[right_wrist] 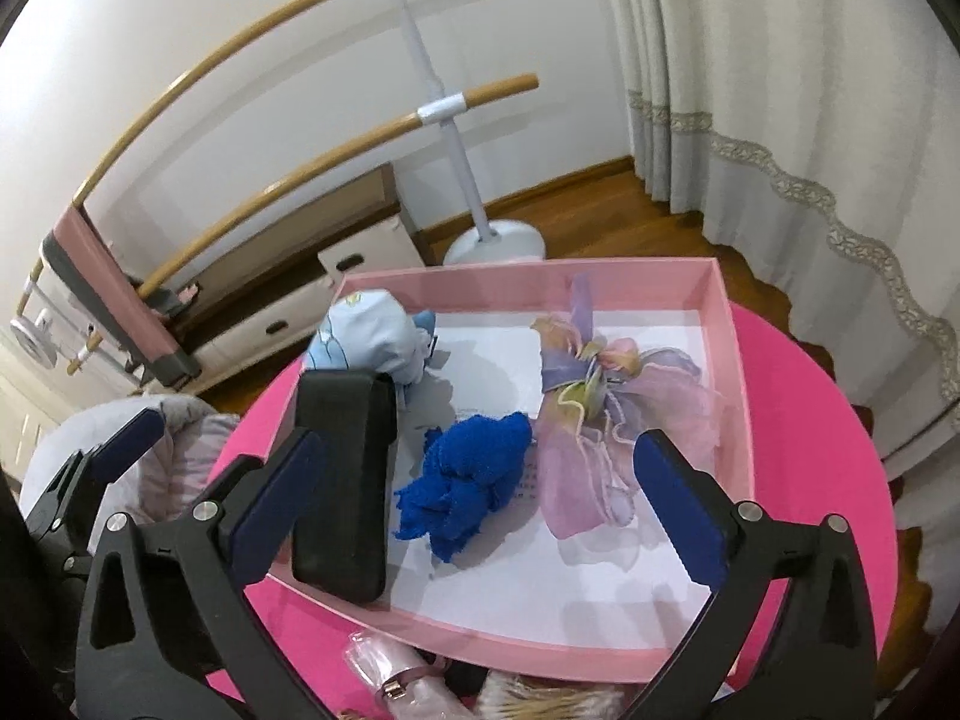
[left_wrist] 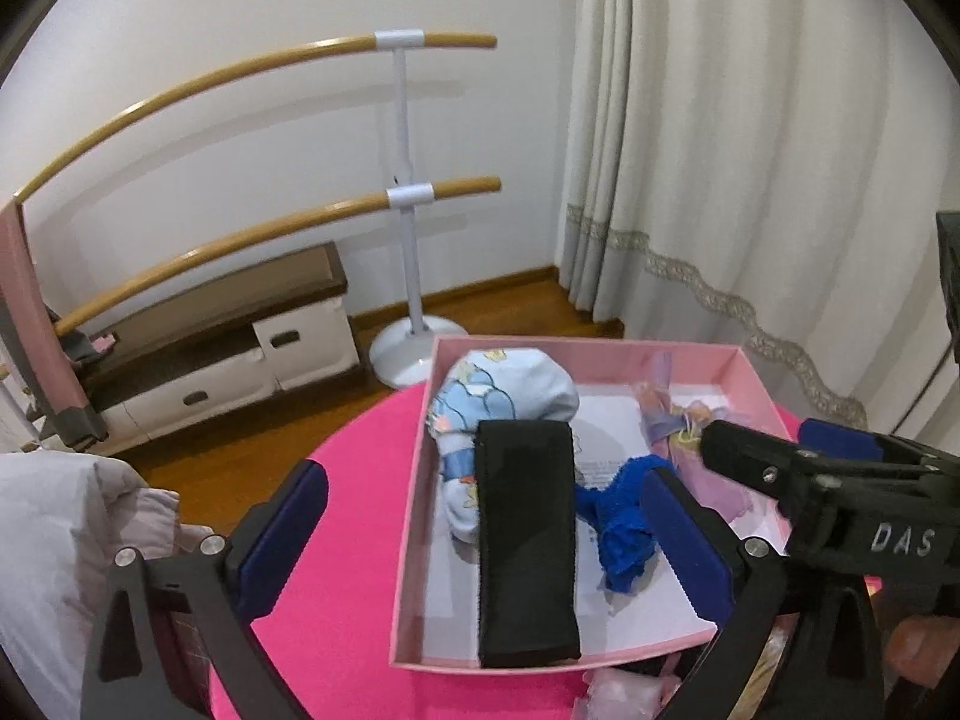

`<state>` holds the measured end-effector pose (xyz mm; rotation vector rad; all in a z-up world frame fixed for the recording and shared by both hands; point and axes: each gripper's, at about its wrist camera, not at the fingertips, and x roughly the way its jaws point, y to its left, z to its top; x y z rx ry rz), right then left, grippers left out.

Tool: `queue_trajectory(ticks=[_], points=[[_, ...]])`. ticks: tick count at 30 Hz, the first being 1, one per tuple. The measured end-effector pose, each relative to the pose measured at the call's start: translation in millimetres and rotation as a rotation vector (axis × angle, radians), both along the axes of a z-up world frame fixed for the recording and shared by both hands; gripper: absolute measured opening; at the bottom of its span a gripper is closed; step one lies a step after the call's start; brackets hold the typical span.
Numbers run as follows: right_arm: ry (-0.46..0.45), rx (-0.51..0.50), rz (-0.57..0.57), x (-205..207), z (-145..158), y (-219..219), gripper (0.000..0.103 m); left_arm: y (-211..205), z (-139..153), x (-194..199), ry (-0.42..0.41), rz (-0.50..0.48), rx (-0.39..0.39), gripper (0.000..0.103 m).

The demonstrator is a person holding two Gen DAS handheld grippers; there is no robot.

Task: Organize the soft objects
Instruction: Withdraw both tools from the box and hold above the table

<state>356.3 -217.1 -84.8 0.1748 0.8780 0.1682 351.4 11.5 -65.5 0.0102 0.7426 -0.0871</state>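
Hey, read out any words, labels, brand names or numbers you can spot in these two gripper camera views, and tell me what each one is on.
"DAS": raised white letters on the black body of the right gripper, seen in the left wrist view.
Small dark print on the white paper liner in the shallow pink cardboard box, beside the crumpled royal-blue fuzzy cloth: too small and blurred to read.
No other readable text.

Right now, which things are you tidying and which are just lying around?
Tidying:
shallow pink cardboard box
crumpled blue knitted cloth
pale blue printed baby garment
sheer lilac scarf bundle
long black padded band

Lying around:
wooden ballet barre
cream curtain
low white drawer cabinet
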Motion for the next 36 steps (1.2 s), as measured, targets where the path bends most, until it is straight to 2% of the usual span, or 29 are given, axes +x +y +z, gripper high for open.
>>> queue_trajectory(ticks=[7,13,23,29,36], points=[[-0.077,0.003,-0.041,-36,26,-7,0.103,5,24,-62,-0.085,0.027,0.024,0.103],[-0.17,0.011,-0.067,-88,51,-14,0.103,9,44,-118,-0.145,0.022,0.03,0.103],[-0.326,-0.021,-0.121,-184,88,-25,0.103,6,55,-196,-0.208,0.023,0.014,0.103],[-0.387,-0.081,-0.177,-232,92,-30,0.103,-1,57,-241,-0.241,0.028,0.032,0.103],[-0.407,-0.167,-0.207,-270,83,-22,0.103,-4,56,-287,-0.266,0.034,0.035,0.103]])
